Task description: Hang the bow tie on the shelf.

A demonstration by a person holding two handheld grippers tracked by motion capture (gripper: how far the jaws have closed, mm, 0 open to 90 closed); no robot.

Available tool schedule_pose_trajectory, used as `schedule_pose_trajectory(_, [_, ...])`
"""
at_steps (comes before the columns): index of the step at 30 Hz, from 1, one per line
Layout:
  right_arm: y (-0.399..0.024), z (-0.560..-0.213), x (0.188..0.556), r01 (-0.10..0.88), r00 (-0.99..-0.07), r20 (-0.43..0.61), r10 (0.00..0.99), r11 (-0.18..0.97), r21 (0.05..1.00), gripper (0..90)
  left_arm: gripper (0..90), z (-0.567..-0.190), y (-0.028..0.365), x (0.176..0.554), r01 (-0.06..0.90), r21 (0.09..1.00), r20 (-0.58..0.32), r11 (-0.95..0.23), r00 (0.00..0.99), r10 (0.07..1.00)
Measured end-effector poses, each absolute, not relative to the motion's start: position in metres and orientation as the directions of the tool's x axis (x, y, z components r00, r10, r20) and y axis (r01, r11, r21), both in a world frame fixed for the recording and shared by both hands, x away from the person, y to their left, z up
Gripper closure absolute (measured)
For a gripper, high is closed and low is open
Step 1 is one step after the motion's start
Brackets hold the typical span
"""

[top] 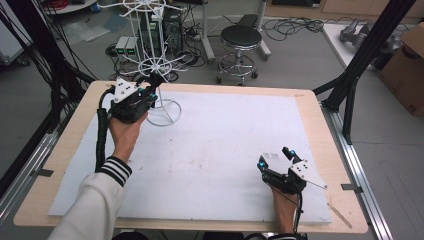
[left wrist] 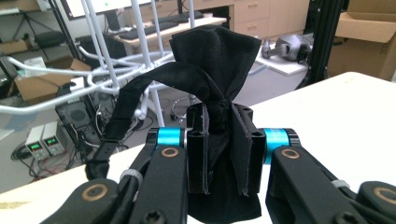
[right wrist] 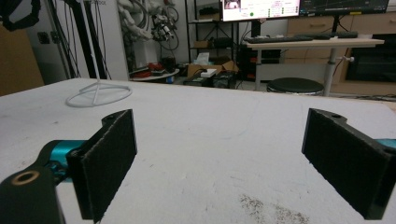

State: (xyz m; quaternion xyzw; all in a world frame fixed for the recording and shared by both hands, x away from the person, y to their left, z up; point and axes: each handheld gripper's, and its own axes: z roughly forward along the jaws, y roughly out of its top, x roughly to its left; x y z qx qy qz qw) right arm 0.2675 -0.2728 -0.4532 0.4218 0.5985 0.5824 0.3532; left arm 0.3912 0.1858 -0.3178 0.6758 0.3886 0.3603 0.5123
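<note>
So we've got a black cloth pouch (left wrist: 219,60) pinched by its gathered neck in the left gripper (left wrist: 223,154), fingers (left wrist: 196,154) clamped tight on the fabric with the pouch body bunched above them and more cloth hanging below. A black strap (left wrist: 126,107) loops off the pouch to one side. In the high view the left gripper (top: 150,90) sits over the far left corner of the worktop (top: 310,107), right next to the white wire rack (top: 150,62), whose ring base rests on the white sheet (top: 225,145). Our right gripper (top: 274,159) sits near the worktop's near right corner, well apart from the pouch. Its fingers (right wrist: 109,161) stand wide with nothing between them, just bare sheet.
</note>
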Motion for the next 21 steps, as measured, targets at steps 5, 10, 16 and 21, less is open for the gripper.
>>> schedule_pose_trajectory(5, [-0.273,-0.453,0.267,0.089,-0.394,0.065,0.917,-0.032,0.995,9.3,76.9,-0.328,0.188,0.395,0.182,0.97,0.061,-0.159,0.451,0.891])
schedule_pose_trajectory(10, [-0.273,-0.453,0.267,0.089,-0.393,0.064,0.917,-0.032,0.996,9.3,76.4,-0.334,0.192,0.397,0.216,0.965,0.033,-0.15,0.465,0.885])
schedule_pose_trajectory(16, [-0.272,-0.453,0.267,0.089,-0.392,0.063,0.918,-0.031,0.996,9.3,69.3,-0.334,0.193,0.399,0.232,0.965,-0.003,-0.122,0.473,0.881])
schedule_pose_trajectory(21, [-0.272,-0.453,0.267,0.078,-0.391,0.053,0.919,-0.024,0.997,9.3,36.0,-0.335,0.191,0.391,0.194,0.968,0.051,-0.16,0.473,0.88])
